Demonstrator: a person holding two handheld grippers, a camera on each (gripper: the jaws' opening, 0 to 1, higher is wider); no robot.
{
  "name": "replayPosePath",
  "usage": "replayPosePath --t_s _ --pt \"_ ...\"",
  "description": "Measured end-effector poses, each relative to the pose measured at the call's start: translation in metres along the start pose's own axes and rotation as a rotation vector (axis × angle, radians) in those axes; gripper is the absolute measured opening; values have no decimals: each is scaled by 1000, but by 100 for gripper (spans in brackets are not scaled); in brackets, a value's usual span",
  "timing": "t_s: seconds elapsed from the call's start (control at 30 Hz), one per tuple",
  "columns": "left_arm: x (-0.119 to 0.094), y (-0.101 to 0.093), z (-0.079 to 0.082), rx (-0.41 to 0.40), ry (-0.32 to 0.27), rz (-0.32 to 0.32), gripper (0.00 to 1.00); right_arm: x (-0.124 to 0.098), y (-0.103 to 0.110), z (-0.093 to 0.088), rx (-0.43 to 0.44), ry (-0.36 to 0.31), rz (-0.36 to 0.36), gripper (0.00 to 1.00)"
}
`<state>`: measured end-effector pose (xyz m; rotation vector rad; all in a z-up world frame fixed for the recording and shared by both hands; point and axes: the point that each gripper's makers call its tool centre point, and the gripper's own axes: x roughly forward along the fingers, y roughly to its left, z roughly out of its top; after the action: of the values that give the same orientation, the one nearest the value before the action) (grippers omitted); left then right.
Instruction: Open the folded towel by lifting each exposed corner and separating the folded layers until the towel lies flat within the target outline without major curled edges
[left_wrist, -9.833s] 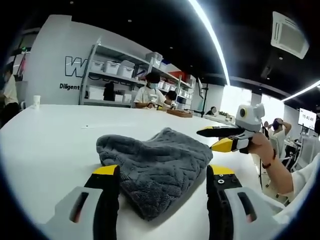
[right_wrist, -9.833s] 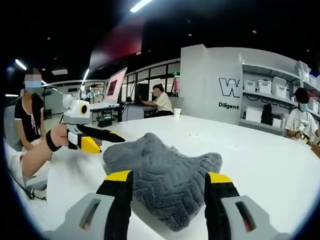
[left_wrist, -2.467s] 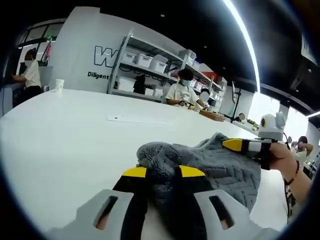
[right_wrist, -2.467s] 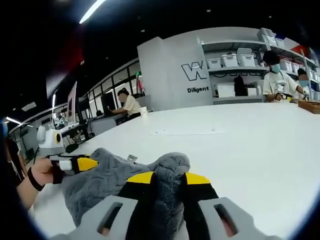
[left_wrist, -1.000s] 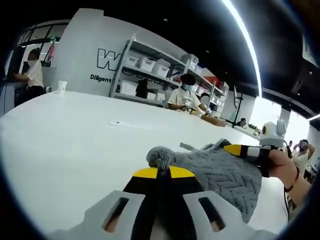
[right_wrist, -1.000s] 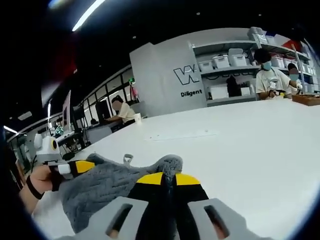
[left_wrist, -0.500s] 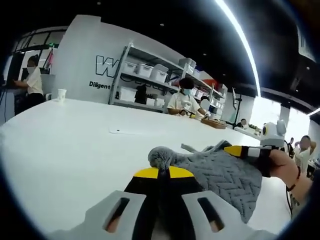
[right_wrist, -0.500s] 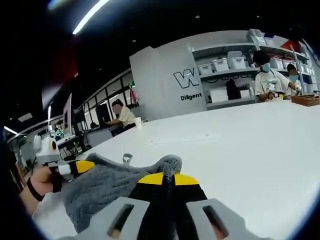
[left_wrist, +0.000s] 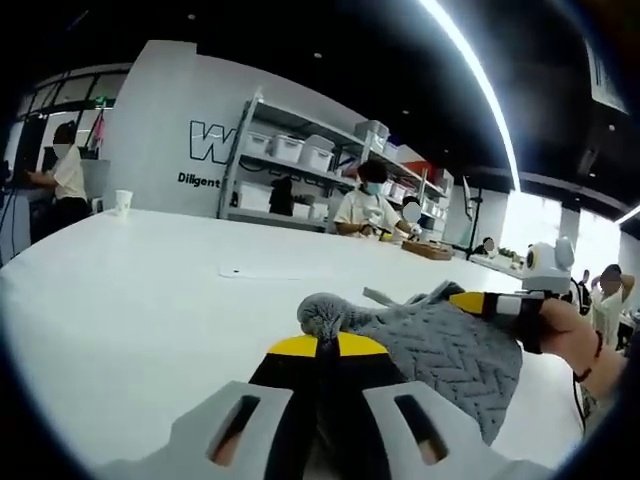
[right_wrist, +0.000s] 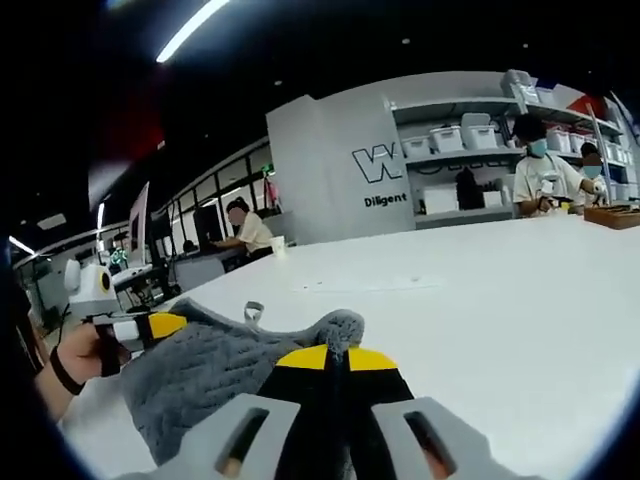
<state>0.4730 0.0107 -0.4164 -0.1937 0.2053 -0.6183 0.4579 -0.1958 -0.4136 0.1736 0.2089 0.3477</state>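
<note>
In the left gripper view there is one grey towel (left_wrist: 440, 345) on the white table (left_wrist: 130, 290), and two grippers: the left gripper (left_wrist: 318, 347), rising from the near edge with its yellow-tipped jaws pressed together on a bunched corner of the towel, and the right gripper (left_wrist: 470, 300), reaching in from the right in a person's hand (left_wrist: 562, 335), its jaws likewise pinched on another corner. One paper cup (left_wrist: 123, 201) stands far off on the left, and one shelving rack (left_wrist: 300, 175) of bins lines the far wall. Compared with half a second ago the grip and the towel's spread look the same; only the view has shifted slightly. In the right gripper view the one towel (right_wrist: 205, 375) stretches left between the two grippers: the right gripper (right_wrist: 334, 356) is clamped on a near corner, the left gripper (right_wrist: 165, 323) grips the far-left corner, held level by a hand (right_wrist: 75, 350). A small hanging loop (right_wrist: 254, 311) stands up from the towel's far edge.
</note>
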Motion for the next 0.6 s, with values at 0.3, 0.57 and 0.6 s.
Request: replayPosePath --t_s 0.3,0.57,0.6 --pt "-2 1 8 -2 -15 -15 1 -2 2 3 21 -10 10 0" --pt "-6 -7 7 -3 -26 -34 1 -7 4 10 -5 -25 11 0" --pt "-7 -8 8 -2 -31 -35 1 -8 4 10 -2 -26 11 0"
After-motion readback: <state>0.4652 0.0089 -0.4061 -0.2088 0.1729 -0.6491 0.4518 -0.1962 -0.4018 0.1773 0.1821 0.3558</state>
